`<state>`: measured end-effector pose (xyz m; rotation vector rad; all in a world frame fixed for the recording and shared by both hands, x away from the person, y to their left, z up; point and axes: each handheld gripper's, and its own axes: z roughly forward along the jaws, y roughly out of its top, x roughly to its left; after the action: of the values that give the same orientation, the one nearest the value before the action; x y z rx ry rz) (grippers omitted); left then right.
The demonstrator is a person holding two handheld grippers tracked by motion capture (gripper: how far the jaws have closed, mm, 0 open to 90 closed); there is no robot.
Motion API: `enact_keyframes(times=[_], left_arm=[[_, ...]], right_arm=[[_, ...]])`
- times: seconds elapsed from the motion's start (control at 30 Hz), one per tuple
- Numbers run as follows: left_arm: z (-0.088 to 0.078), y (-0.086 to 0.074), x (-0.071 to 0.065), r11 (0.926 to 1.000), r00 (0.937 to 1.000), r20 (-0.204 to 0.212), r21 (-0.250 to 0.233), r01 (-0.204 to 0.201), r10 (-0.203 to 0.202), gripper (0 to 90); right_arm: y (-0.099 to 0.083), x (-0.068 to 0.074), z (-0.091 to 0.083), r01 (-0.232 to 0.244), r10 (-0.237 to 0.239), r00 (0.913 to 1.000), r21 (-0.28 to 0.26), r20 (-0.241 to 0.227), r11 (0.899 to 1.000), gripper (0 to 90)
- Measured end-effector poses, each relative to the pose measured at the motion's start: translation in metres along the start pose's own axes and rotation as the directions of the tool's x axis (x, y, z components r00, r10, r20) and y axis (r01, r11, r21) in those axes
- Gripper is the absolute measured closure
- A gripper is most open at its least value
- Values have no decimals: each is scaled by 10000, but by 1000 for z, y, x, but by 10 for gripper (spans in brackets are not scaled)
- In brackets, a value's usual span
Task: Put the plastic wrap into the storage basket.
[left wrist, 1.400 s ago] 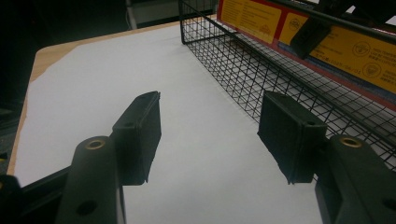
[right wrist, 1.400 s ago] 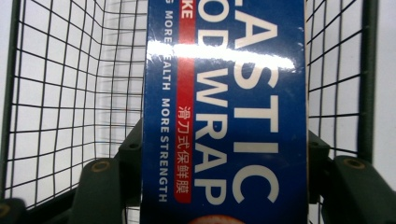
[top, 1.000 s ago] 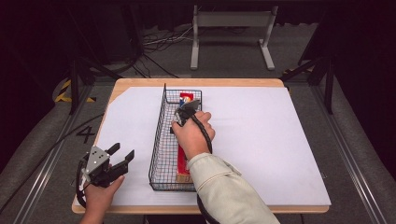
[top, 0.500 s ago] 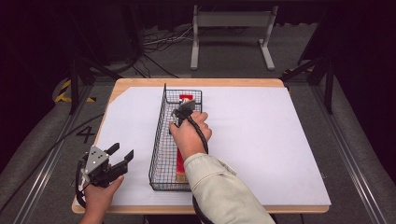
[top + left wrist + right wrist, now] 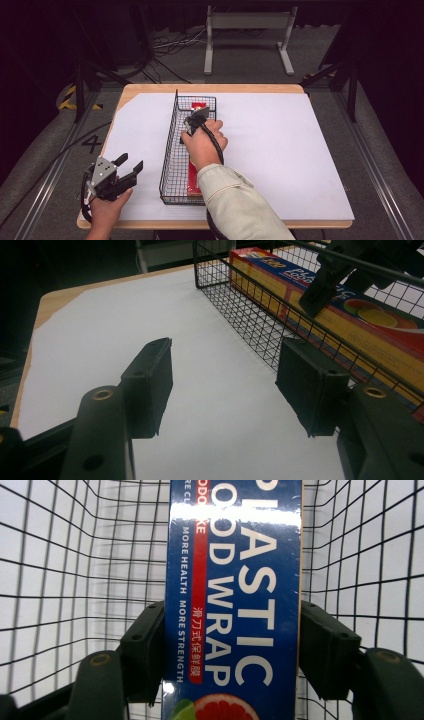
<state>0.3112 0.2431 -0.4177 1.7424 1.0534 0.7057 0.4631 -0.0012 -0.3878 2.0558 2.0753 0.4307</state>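
Jaws of our right gripper (image 5: 232,645) just opened wider, astride the wrap box (image 5: 235,595), lengthwise in the basket (image 5: 170,150); left gripper (image 5: 225,385) open, empty.

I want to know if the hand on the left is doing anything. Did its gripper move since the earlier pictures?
No. The left gripper hangs open at the same near-left corner of the table, left of the wire basket.

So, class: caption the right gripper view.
Right gripper straddling a plastic wrap box inside the wire basket.
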Motion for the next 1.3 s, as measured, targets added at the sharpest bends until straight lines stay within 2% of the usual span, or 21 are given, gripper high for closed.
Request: enact_keyframes(times=[0.2, 0.3, 0.4, 0.57, 0.77, 1.03, 1.3], left_arm=[[0, 0, 0, 10000, 10000, -8, -9, 2, -2, 396], [0, 0, 0, 10000, 10000, -13, -2, 4, -4, 397], [0, 0, 0, 10000, 10000, -8, -4, -7, 7, 396], [0, 0, 0, 10000, 10000, -17, -4, 1, -1, 396], [0, 0, 0, 10000, 10000, -30, 13, -11, 11, 396], [-1, -1, 0, 10000, 10000, -63, 40, -25, 25, 396], [-1, -1, 1, 10000, 10000, -76, 11, 20, -20, 396]], right_arm=[[0, -1, -2, -61, 61, 9999, -24, -81, 10000, 350], [0, -2, -4, -140, 140, 9995, 6, -283, 9999, 290], [2, -2, -11, -178, 175, 9992, -80, -372, 9998, 278], [4, -6, -24, 79, -91, 9994, -363, -328, 9993, 277], [5, -9, -41, 269, -313, 9975, -690, -634, 9973, 273], [3, -14, -67, 640, -789, 9903, -1289, -1144, 9896, 264], [-1, -22, -80, 1092, -1346, 9811, -1766, -1389, 9782, 227]])
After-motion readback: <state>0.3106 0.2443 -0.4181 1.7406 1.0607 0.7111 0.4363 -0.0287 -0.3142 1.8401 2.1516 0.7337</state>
